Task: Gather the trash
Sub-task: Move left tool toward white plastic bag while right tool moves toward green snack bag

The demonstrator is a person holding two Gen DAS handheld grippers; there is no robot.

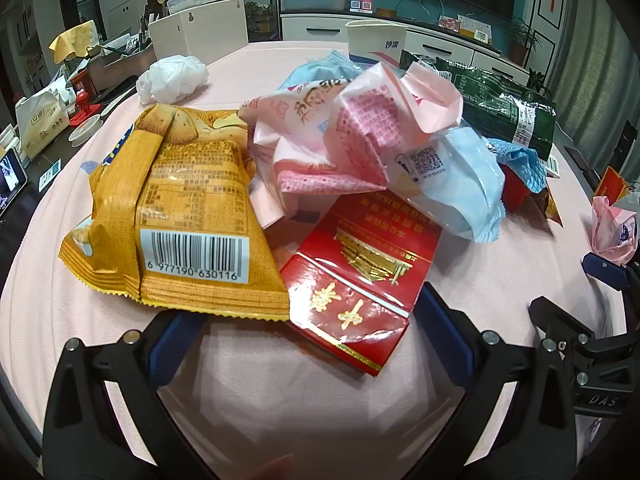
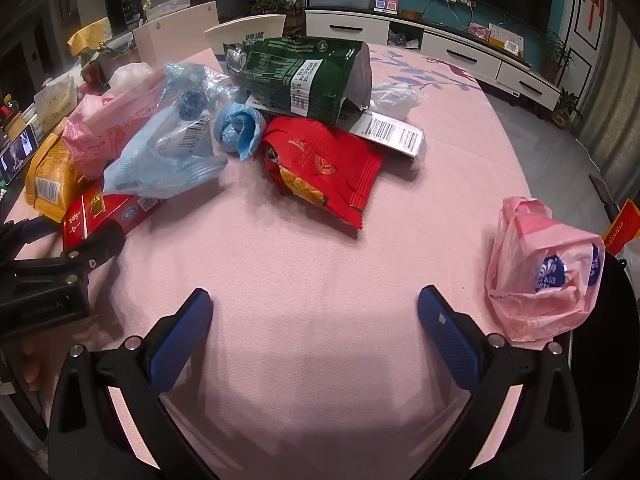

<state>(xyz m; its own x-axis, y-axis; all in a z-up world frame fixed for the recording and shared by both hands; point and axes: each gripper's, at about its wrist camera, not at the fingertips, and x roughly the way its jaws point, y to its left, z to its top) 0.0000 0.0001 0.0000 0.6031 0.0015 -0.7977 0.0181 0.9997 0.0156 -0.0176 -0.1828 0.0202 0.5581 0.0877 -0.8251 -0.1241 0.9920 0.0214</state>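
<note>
Two grippers are hanging over a pink tablecloth (image 2: 320, 264), both tilted down with jaws spread wide and nothing between them. The left gripper (image 1: 308, 328) is hovering just short of a yellow snack bag (image 1: 176, 208) and a flattened red cigarette pack (image 1: 356, 276), whose near edges are lying between its blue pads. Behind them, pink wrappers (image 1: 360, 132), a light blue wrapper (image 1: 468, 184) and a green bag (image 1: 508, 116) are heaping together. The right gripper (image 2: 316, 308) is facing bare cloth; a red wrapper (image 2: 320, 164) is lying well ahead, and a crumpled pink plastic bag (image 2: 544, 268) is sitting just beside its right finger.
</note>
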